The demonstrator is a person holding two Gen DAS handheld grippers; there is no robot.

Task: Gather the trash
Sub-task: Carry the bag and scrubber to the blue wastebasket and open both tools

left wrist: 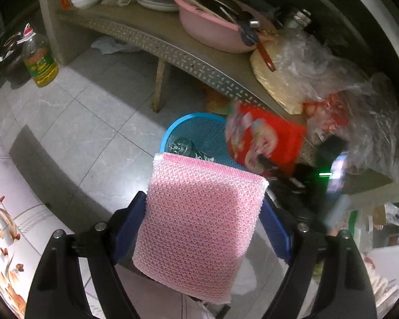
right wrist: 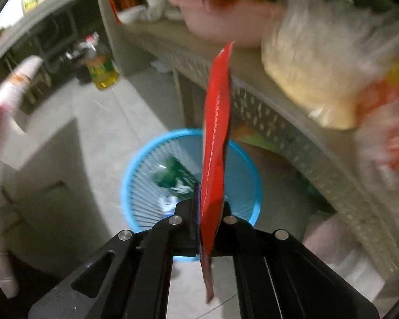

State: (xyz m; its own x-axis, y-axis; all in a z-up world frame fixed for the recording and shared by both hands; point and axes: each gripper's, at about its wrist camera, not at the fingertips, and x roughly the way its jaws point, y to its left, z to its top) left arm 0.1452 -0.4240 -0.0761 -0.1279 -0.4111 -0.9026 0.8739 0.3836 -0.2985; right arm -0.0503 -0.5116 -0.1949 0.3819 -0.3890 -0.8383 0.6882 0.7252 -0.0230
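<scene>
My left gripper [left wrist: 203, 199] is shut on a pink mesh scrubbing sponge [left wrist: 199, 228], with a blue pad against each side. Past the sponge, a blue mesh waste basket [left wrist: 178, 127] stands on the tiled floor. Over its right rim hangs a red snack wrapper [left wrist: 263, 138], blurred. In the right wrist view my right gripper [right wrist: 202, 207] is shut on that red wrapper [right wrist: 216, 133], seen edge-on and standing upright above the blue basket [right wrist: 135, 164]. Green and white trash [right wrist: 173, 178] lies in the basket.
A beige perforated shelf [left wrist: 173, 50] runs beside the basket, carrying a pink basin [left wrist: 212, 26], bowls and clear plastic bags [left wrist: 319, 63]. A yellow oil bottle [left wrist: 40, 58] stands on the floor at the left. A low grey ledge [right wrist: 53, 172] rises left of the basket.
</scene>
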